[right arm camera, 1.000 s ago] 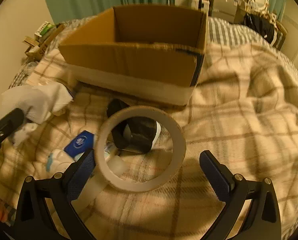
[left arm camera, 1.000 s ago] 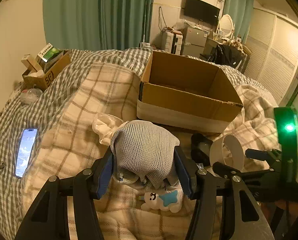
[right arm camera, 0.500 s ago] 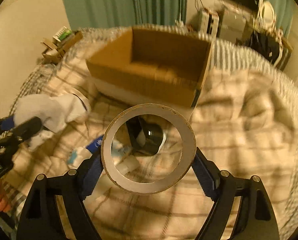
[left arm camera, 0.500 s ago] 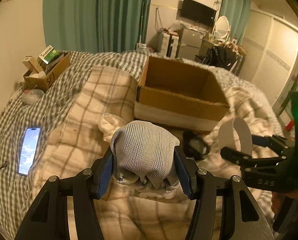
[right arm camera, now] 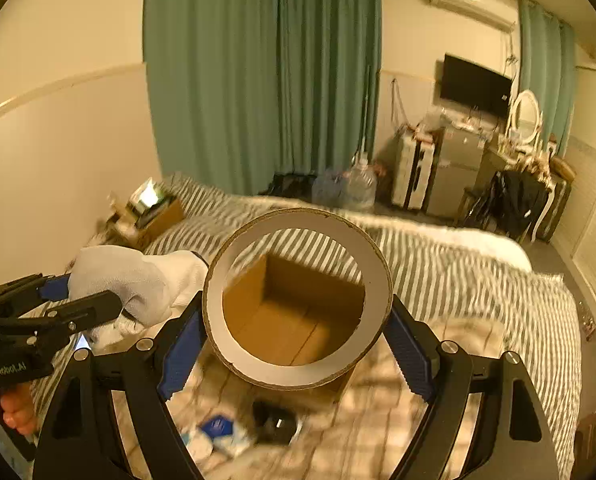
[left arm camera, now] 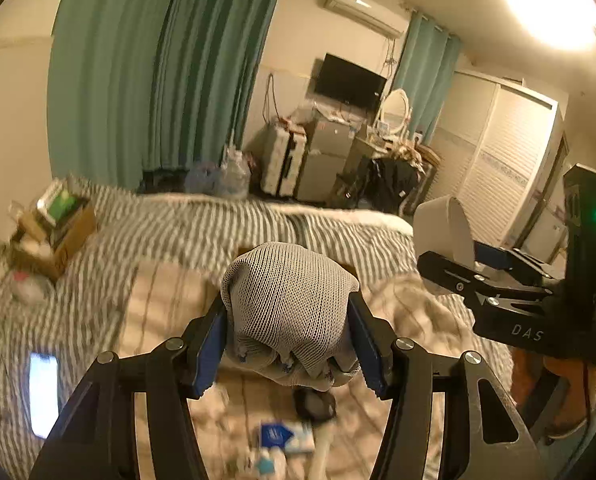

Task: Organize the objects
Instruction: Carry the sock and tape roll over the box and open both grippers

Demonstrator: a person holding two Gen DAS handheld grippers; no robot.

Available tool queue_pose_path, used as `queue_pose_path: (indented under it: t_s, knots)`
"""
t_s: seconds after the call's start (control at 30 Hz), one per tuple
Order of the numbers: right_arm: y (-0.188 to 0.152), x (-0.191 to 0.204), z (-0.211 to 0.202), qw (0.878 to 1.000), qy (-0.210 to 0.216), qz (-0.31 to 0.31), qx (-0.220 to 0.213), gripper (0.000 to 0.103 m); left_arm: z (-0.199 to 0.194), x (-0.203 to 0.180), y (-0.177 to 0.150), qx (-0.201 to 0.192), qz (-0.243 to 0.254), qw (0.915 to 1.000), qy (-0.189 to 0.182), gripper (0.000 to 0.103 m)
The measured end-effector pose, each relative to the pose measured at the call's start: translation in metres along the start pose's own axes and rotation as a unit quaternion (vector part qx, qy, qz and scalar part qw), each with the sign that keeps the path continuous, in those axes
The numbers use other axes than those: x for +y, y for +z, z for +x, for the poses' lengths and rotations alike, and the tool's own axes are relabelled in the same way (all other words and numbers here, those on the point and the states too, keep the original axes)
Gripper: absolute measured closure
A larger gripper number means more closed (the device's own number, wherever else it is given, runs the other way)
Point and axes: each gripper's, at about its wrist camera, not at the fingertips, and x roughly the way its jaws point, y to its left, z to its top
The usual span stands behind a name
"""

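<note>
My left gripper (left arm camera: 290, 344) is shut on a bundled grey knit sock (left arm camera: 290, 304) and holds it high above the bed; it also shows at the left of the right wrist view (right arm camera: 138, 284). My right gripper (right arm camera: 296, 340) is shut on a white tape roll (right arm camera: 298, 376), also raised; it shows at the right of the left wrist view (left arm camera: 441, 224). Through the roll's hole I see the open cardboard box (right arm camera: 294, 312) below. The sock hides most of the box in the left wrist view.
On the plaid blanket below lie a black object (right arm camera: 276, 424), a blue-and-white packet (right arm camera: 218, 428) and small white items. A lit phone (left arm camera: 44, 394) lies at the bed's left edge. A small box of clutter (left arm camera: 54, 232) sits far left. Furniture stands beyond the bed.
Both grippers have risen well above the bed with their loads. The right gripper closed on the tape roll, lifted it, and now sits over the cardboard box.
</note>
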Motion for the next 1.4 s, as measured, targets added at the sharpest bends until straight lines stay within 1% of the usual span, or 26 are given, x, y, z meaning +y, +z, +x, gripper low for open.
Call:
queue_pose_path:
  t_s: [0.07,0.17,0.2,0.3,0.4,0.5,0.53,0.6,0.67,0.73,0.77,0.8,0.83,0.87,0.93,1.07,1.17,1.27,1.4]
  knots:
    - [0.01,-0.008,0.01,1.0,-0.006,0.009,-0.014,0.019,0.016,-0.005,0.007,-0.005,0.015,0.9998,0.014,0.044]
    - [0.011,-0.021,0.035,0.999,-0.005,0.026,-0.024,0.019,0.046,-0.007,0.011,-0.005,0.03,0.9985,0.046,0.044]
    - [0.01,-0.024,0.044,0.999,-0.006,0.028,-0.023,0.019,0.059,-0.006,0.01,-0.002,0.031,0.9985,0.046,0.044]
    - [-0.003,-0.034,0.083,0.999,-0.008,0.033,-0.01,0.019,0.095,-0.005,0.001,0.013,0.029,0.999,0.031,0.044]
    - [-0.02,-0.049,0.123,0.999,-0.004,0.05,0.01,0.019,0.132,-0.007,-0.011,0.024,0.035,0.9987,0.027,0.044]
    - [-0.036,-0.063,0.149,0.998,0.0,0.066,0.024,0.019,0.163,-0.005,-0.026,0.037,0.034,0.9984,0.027,0.044]
    - [-0.04,-0.066,0.158,0.997,-0.004,0.065,0.03,0.02,0.172,-0.004,-0.033,0.043,0.034,0.9981,0.028,0.044]
    - [-0.048,-0.071,0.171,0.997,-0.017,0.06,0.041,0.02,0.187,-0.002,-0.04,0.061,0.037,0.997,0.032,0.044]
    - [-0.051,-0.078,0.18,0.996,-0.013,0.071,0.048,0.02,0.196,-0.002,-0.045,0.079,0.036,0.9958,0.029,0.044]
    - [-0.052,-0.083,0.181,0.995,0.003,0.092,0.049,0.019,0.193,-0.005,-0.047,0.077,0.037,0.9959,0.029,0.042]
    - [-0.051,-0.083,0.178,0.994,0.005,0.095,0.048,0.018,0.189,-0.007,-0.047,0.071,0.039,0.9963,0.029,0.039]
    - [-0.05,-0.082,0.174,0.994,0.003,0.095,0.046,0.015,0.184,-0.007,-0.048,0.065,0.041,0.9967,0.028,0.036]
    - [-0.048,-0.078,0.168,0.995,0.0,0.091,0.041,0.004,0.177,-0.007,-0.048,0.057,0.043,0.9971,0.025,0.024]
    - [-0.047,-0.076,0.162,0.996,-0.004,0.087,0.033,0.0,0.17,-0.008,-0.048,0.049,0.044,0.9975,0.028,0.011]
    - [-0.046,-0.072,0.147,0.997,-0.014,0.08,0.02,0.0,0.152,-0.008,-0.045,0.03,0.042,0.9979,0.037,0.003]
    - [-0.04,-0.06,0.107,0.997,-0.028,0.064,0.017,0.0,0.118,-0.003,-0.042,0.029,0.028,0.9979,0.051,0.003]
    - [-0.038,-0.051,0.073,0.998,-0.036,0.053,0.017,0.0,0.084,-0.001,-0.044,0.028,0.017,0.9968,0.073,0.002]
    - [-0.043,-0.037,0.033,0.998,-0.045,0.033,0.001,0.0,0.049,0.003,-0.05,0.021,0.018,0.9952,0.094,0.002]
    - [-0.057,-0.018,-0.001,0.999,-0.041,0.014,0.007,0.0,0.013,0.004,-0.063,0.024,0.013,0.9939,0.107,0.002]
